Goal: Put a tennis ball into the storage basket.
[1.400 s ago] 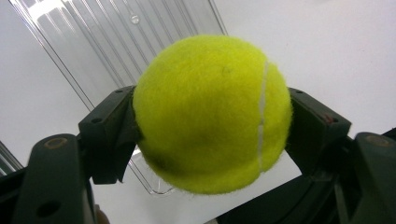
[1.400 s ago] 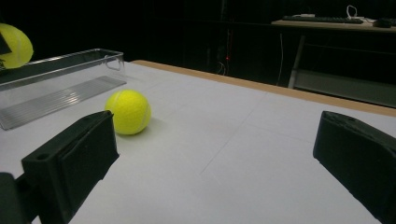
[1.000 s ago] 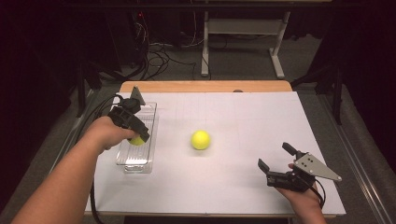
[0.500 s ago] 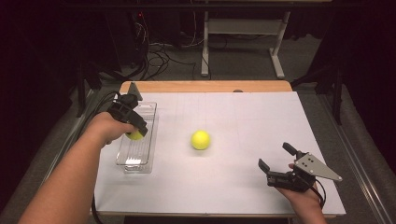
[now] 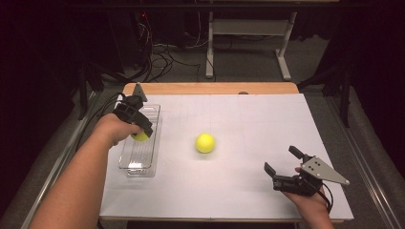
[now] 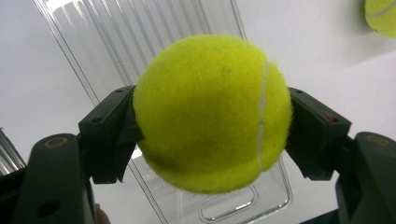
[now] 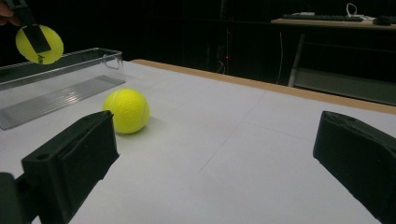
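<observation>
The held tennis ball [image 6: 212,112] hangs above the clear plastic tray [image 5: 138,157], which lies at the left side of the white bench [image 5: 239,191]; the ribbed floor of the tray shows bare beneath the ball in the left gripper view. The left tongs [image 5: 140,134] are clamped on this ball, one black pad pressed against each side of it. A second tennis ball [image 5: 205,142] rests on the bench near its middle, well apart from the tray. The right tongs [image 5: 282,164] sit low near the front right of the bench, jaws spread wide with nothing between them, aimed toward the loose ball.
</observation>
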Available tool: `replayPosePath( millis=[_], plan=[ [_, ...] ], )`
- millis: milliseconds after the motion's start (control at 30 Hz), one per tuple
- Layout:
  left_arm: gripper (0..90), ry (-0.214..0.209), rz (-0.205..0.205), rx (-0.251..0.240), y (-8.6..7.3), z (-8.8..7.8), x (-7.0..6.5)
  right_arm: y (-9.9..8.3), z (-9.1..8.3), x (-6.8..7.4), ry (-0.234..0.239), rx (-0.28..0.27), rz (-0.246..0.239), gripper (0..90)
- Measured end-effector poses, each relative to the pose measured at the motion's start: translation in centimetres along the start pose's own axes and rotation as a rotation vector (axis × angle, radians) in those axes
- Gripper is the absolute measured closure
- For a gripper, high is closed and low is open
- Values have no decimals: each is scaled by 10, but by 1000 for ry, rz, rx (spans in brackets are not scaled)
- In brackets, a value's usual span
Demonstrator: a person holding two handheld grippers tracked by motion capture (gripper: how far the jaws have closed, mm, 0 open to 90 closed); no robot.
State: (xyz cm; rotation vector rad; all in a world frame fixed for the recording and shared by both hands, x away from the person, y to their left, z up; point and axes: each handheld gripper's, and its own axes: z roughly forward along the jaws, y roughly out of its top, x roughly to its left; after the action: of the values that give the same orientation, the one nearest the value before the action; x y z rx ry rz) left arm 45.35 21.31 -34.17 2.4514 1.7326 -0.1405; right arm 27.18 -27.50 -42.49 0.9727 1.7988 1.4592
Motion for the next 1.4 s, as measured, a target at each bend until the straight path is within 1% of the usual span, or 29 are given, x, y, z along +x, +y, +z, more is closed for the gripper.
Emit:
replayPosePath(
  millis=[200,367,467,633,733,800,833,1000,1100,1233,1400],
  plan=[
    [263,5,-10,-5,3,5,2,0,0,0,0,0,2,1],
    [263,10,-17,2,4,7,3,0,0,0,0,0,1,1],
    [263,8,-22,-5,4,8,5,0,0,0,1,0,2,1],
    [263,13,-27,6,4,13,7,0,0,1,2,0,1,1],
    [263,25,-25,-4,5,15,7,0,0,1,1,1,0,1],
    [263,26,-16,5,5,16,6,0,0,1,1,0,1,1],
    [263,31,-16,0,5,17,5,0,0,1,1,1,0,1],
    [262,33,-19,-8,6,17,5,0,1,1,4,2,-1,1],
    [262,32,-10,0,7,19,5,0,1,2,5,3,-1,1],
    [261,31,-19,-5,8,20,5,0,1,1,5,3,-1,1],
    [259,34,-17,-11,11,22,5,0,1,1,4,4,-3,1]
  ],
)
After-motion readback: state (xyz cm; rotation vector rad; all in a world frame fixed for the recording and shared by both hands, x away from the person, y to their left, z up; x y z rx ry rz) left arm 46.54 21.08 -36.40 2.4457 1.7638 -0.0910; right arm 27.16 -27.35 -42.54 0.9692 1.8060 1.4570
